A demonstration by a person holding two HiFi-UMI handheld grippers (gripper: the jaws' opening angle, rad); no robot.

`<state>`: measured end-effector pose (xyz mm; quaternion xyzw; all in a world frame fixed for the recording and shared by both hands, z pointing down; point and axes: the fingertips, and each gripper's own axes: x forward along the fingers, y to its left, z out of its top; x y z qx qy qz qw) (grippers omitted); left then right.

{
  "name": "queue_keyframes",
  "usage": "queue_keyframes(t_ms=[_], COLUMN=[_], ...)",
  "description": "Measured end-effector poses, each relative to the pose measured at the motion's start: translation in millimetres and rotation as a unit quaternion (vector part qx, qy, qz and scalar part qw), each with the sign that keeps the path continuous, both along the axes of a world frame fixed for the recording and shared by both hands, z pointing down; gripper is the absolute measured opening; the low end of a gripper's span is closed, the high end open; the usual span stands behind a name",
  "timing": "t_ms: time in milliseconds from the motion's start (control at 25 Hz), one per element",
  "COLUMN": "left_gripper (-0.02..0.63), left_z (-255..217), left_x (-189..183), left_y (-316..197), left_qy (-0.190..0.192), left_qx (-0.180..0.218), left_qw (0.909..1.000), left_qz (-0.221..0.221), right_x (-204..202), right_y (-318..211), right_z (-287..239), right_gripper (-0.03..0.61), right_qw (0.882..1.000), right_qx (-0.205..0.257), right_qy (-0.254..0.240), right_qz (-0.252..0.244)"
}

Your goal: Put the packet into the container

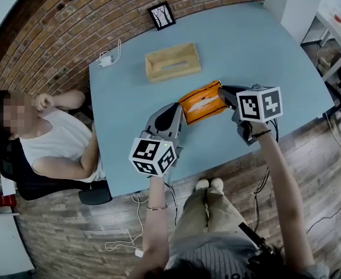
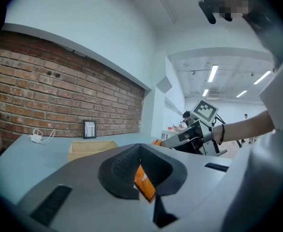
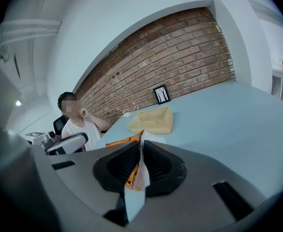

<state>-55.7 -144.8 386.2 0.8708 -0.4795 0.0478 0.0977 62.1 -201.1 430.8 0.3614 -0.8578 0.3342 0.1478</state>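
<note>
An orange packet (image 1: pixel 203 102) hangs above the blue table (image 1: pixel 258 51), stretched between both grippers. My left gripper (image 1: pixel 180 111) is shut on its left end; orange film (image 2: pixel 144 181) shows pinched between the dark pads. My right gripper (image 1: pixel 224 95) is shut on the right end, where the orange and white edge (image 3: pixel 137 170) sticks up between the pads. The wooden container (image 1: pixel 173 62) stands further back on the table, open side up; it appears as a box (image 2: pixel 90 149) in the left gripper view and as a tray (image 3: pixel 153 120) in the right gripper view.
A framed picture (image 1: pixel 162 15) leans at the table's far edge by the brick wall. A white charger with cable (image 1: pixel 107 58) lies at the back left corner. A seated person (image 1: pixel 48 137) is at the table's left side.
</note>
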Motion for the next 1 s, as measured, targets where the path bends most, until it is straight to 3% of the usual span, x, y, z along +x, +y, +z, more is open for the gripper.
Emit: queue_keyframes(t_ms=[400, 1000], left_gripper=[0.008, 0.008], left_z=[-34, -41], left_x=[-26, -66], left_y=[6, -49], left_qy=[0.003, 0.005], left_qx=[0.033, 0.039], left_qw=[0.9988, 0.9989], left_qz=[-0.036, -0.024], right_x=[-14, -52], right_y=[-8, -65], right_z=[-51, -68], right_gripper=[0.044, 0.044], right_qw=[0.999, 0.998], right_qx=[0.037, 0.047], right_qy=[-0.019, -0.029], right_qz=[0.0, 0.022])
